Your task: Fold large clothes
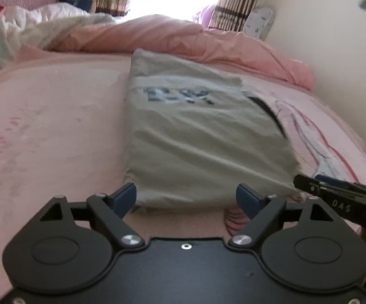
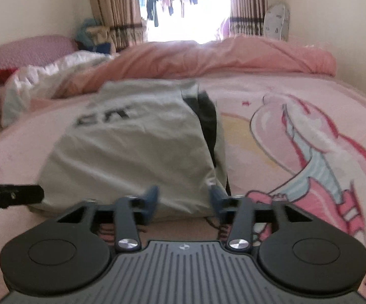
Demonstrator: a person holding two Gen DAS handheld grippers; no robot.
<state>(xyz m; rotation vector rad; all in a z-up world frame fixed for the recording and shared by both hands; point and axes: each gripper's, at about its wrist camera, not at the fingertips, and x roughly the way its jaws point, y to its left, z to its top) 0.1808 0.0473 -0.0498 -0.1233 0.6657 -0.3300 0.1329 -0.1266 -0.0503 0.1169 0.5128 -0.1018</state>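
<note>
A grey-green garment [image 1: 195,131] with dark lettering lies folded into a rectangle on the pink bed sheet [image 1: 56,126]. My left gripper [image 1: 186,198] stands open just before the fold's near edge, its blue pads [image 1: 126,197] apart and pressing on nothing. In the right wrist view the same garment [image 2: 132,147] shows a dark inner part along its right side. My right gripper [image 2: 184,197] is open at the near right corner, with the cloth edge just beyond its pads [image 2: 152,197]. Each gripper shows at the edge of the other's view: the right gripper [image 1: 334,197] and the left gripper [image 2: 10,195].
A rumpled pink duvet [image 1: 183,38] lies across the far side of the bed, with a white quilt [image 1: 18,25] at the far left. The sheet [image 2: 309,126] bears a large cartoon print on the right. A wall [image 1: 334,25] runs along the right; a curtained window [image 2: 183,7] is behind.
</note>
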